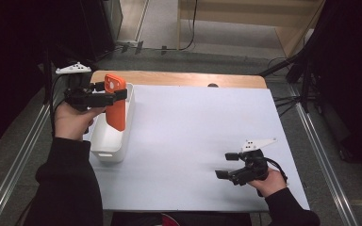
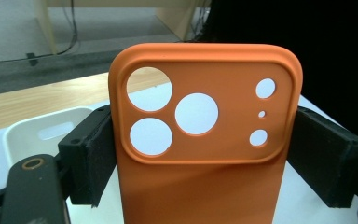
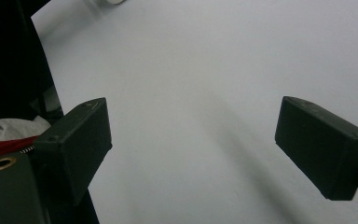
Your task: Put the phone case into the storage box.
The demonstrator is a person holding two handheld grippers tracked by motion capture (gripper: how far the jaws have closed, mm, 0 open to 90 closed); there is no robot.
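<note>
A white worktop (image 1: 202,141) with a wooden edge stands on grey carpet (image 1: 207,61), dark curtains (image 1: 353,70) flanking pale wooden shelving (image 1: 264,19).

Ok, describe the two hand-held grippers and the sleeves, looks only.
Both are black. The left hand-held gripper and the right hand-held gripper each carry a pale grey three-cornered plate with dark dots on top, thick blocky black pads, and a black cable. Both sleeves are black.

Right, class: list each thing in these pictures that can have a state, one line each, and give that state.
Orange phone case: upright, clamped by its two sides, held above the bin.
Left gripper: shut on the case, over the bin.
White bin: upright at the table's left edge; nothing visible in the part that shows.
Right gripper: open, nothing between the jaws, low over the white table.
</note>
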